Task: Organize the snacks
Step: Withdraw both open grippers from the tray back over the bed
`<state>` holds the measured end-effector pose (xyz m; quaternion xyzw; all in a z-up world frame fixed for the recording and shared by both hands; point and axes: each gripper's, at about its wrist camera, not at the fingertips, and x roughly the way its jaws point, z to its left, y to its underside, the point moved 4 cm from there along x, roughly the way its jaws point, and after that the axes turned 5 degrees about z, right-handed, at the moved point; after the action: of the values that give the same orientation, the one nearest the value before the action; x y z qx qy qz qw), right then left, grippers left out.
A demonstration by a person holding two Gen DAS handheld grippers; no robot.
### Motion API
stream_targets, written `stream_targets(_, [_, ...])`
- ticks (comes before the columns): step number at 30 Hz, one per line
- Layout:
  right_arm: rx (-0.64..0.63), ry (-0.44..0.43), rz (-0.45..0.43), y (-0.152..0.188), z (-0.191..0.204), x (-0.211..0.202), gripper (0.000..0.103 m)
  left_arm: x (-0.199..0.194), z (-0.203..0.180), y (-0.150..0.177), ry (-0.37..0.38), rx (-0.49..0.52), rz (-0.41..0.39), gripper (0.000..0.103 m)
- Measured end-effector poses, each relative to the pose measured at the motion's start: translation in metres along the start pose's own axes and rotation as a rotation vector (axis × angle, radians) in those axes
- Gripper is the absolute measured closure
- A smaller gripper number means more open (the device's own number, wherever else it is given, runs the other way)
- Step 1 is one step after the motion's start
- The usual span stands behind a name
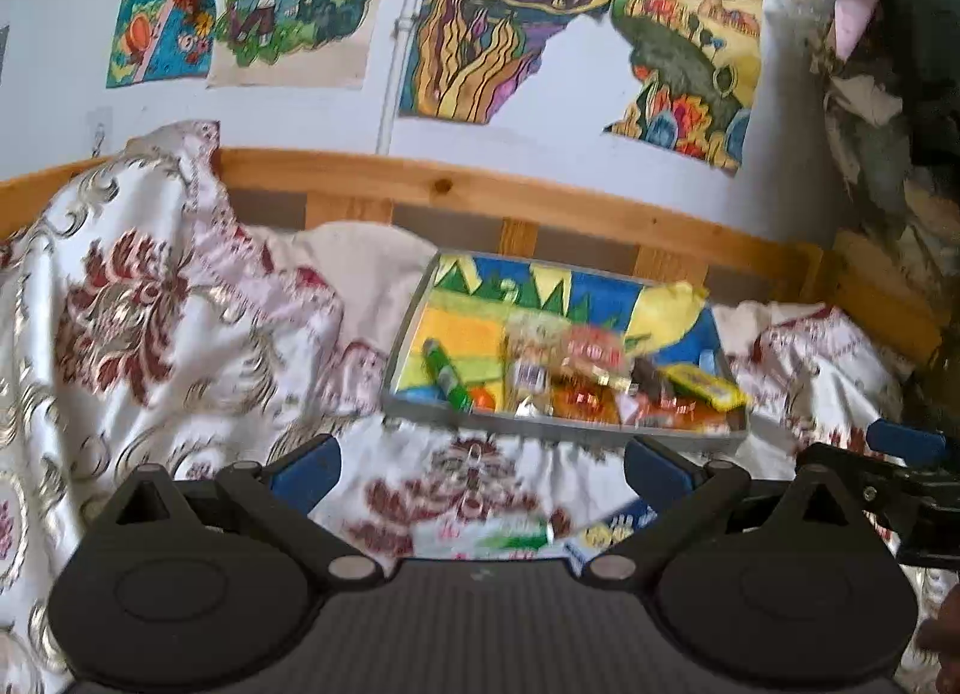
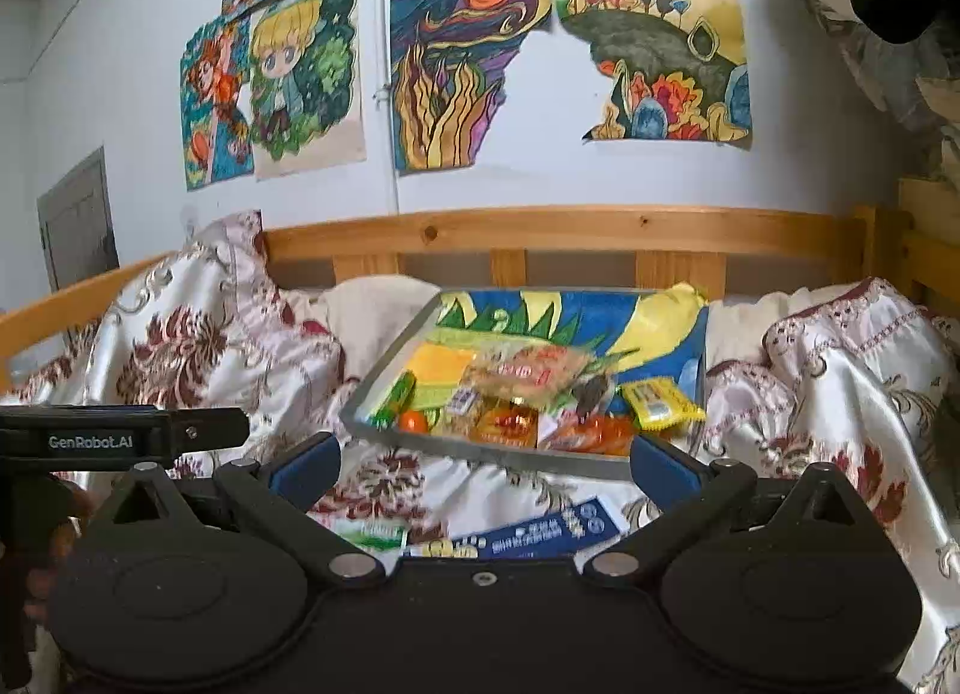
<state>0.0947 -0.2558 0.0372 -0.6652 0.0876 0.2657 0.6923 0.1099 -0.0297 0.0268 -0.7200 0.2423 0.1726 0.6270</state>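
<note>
Your tray (image 2: pixel 384 382) sits on the bedspread (image 2: pixel 198 346), snacks heaped at its near edge. Nearer than the tray, a blue packet (image 2: pixel 540 535) lies flat, long axis running left-right, beside a green packet (image 2: pixel 372 532). Your right tongs (image 2: pixel 483 466), spread wide and empty, straddle the blue one from above. Your left tongs (image 1: pixel 480 469) are likewise spread, over the green packet (image 1: pixel 498 535).

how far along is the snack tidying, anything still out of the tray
Most snacks already sit in the tray. Nothing is in hand: the left tool and right tool are both open and empty. A green packet and a blue packet are left on the bedspread.
</note>
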Motion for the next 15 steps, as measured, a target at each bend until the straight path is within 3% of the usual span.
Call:
stream_targets(8, [0.015, 0.037, 0.072, 0.029, 0.007, 0.005, 0.001, 0.0, 0.006, 0.028, -0.011, -0.003, 0.087, 0.001])
stream_targets(15, [0.023, 0.045, 0.176, 0.05, 0.009, 0.013, 0.001, 0.019, 0.01, 0.055, -0.042, 0.014, 0.26, 0.001])
